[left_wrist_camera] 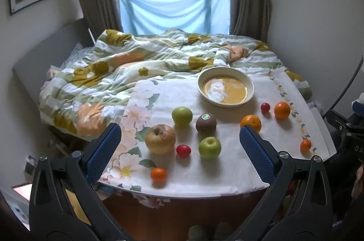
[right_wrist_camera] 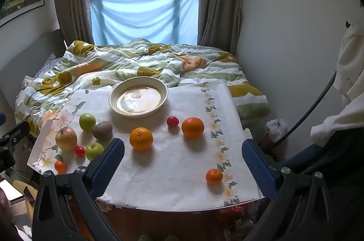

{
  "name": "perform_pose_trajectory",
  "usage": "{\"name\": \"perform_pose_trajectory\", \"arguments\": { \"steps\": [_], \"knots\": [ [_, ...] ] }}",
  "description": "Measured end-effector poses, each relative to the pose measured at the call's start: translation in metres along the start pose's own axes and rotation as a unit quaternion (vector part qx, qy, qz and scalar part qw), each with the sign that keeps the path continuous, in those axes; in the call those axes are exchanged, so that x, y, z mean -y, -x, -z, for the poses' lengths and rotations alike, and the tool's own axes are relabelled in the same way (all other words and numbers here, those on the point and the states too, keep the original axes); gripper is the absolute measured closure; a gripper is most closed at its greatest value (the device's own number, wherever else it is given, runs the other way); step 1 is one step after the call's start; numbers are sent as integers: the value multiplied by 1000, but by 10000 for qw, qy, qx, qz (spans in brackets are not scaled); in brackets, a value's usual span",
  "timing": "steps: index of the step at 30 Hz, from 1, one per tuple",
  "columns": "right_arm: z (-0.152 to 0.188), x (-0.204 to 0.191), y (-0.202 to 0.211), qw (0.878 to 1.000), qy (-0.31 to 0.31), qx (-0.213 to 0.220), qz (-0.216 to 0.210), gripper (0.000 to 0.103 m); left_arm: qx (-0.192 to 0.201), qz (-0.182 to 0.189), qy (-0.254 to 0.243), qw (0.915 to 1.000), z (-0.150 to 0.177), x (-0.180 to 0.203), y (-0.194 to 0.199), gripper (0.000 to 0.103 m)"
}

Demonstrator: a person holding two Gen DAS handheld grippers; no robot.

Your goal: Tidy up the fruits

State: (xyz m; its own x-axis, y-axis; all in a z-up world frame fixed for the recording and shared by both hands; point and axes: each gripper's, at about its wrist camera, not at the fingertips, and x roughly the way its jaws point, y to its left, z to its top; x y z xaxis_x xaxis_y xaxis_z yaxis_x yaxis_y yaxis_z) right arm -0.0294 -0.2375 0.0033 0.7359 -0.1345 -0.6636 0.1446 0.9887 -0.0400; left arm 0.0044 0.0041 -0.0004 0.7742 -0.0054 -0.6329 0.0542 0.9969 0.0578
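**Both grippers hanging wide over the fruit, nothing held**

I am holding the left gripper (left_wrist_camera: 179,147) above the near edge of the bench (left_wrist_camera: 204,172), jaws spread fully, nothing between the blue pads. The right gripper (right_wrist_camera: 183,163) is hanging the same way, jaws wide and empty.

Fruit is lying loose on the flowered cloth (right_wrist_camera: 173,163). At the left end: a yellowish apple (left_wrist_camera: 160,139), two green apples (left_wrist_camera: 182,115) (left_wrist_camera: 209,147), a brown kiwi (left_wrist_camera: 206,123) between them, a small red fruit (left_wrist_camera: 183,150) and a small orange (left_wrist_camera: 158,174) near the front edge. Toward the right: two large oranges (right_wrist_camera: 141,139) (right_wrist_camera: 193,127), another small red fruit (right_wrist_camera: 172,121) between them, and a small orange (right_wrist_camera: 214,176) by the cloth's border. The empty bowl (right_wrist_camera: 138,97) is sitting at the back of the bench, beside the rumpled bed (right_wrist_camera: 136,59).
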Motion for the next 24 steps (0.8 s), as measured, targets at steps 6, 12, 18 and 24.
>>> {"name": "perform_pose_trajectory", "arguments": {
  "steps": [6,12,18,24],
  "knots": [
    [-1,-3,0,10000,2,7,0,0,13,-6,3,10000,1,-1,0,0],
    [0,-4,0,10000,0,12,-13,0,15,-2,-1,10000,1,-1,0,0],
    [0,-3,0,10000,-7,14,-27,0,11,-4,-4,10000,0,0,0,0],
    [1,-12,1,10000,21,15,-51,0,9,-13,7,10000,1,-1,1,0]
  ]
}}
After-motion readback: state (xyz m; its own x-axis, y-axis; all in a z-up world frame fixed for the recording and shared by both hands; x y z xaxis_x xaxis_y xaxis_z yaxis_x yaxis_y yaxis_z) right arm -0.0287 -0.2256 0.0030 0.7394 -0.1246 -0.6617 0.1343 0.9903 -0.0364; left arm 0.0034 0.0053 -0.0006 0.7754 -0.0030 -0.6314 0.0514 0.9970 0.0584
